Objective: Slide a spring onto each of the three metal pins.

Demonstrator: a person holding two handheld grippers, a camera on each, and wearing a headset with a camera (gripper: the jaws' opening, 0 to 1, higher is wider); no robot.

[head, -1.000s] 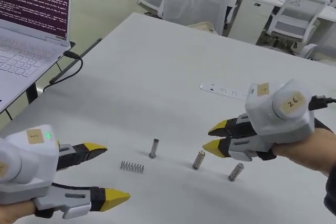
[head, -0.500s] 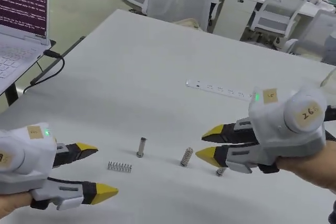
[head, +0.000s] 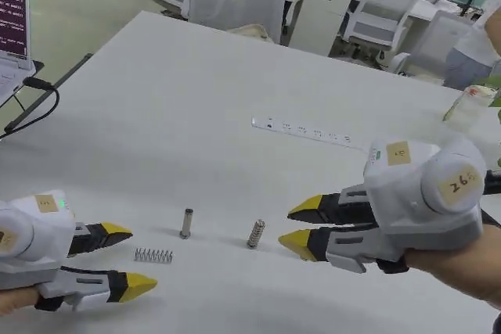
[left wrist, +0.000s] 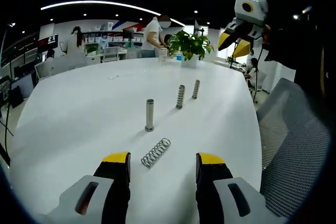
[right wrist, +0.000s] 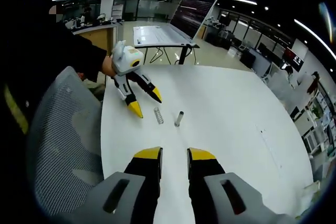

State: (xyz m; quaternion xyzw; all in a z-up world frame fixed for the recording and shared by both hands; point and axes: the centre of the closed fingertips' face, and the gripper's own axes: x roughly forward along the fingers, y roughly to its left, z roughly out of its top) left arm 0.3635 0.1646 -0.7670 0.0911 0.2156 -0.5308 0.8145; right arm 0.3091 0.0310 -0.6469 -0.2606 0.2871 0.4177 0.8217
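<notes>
Loose spring lies flat on the table, just beside the bare pin, which stands upright. Next pin along already has a spring on it, and so does the far pin in the left gripper view. My left gripper points at the loose spring from close by, jaws spread, gripping nothing. Right gripper hangs near the next pin, jaws apart too, empty.

The counter carried three pins: one bare pin, two sprung pins. One loose spring lay beside them. Tools numbered two: left tool, right tool.
</notes>
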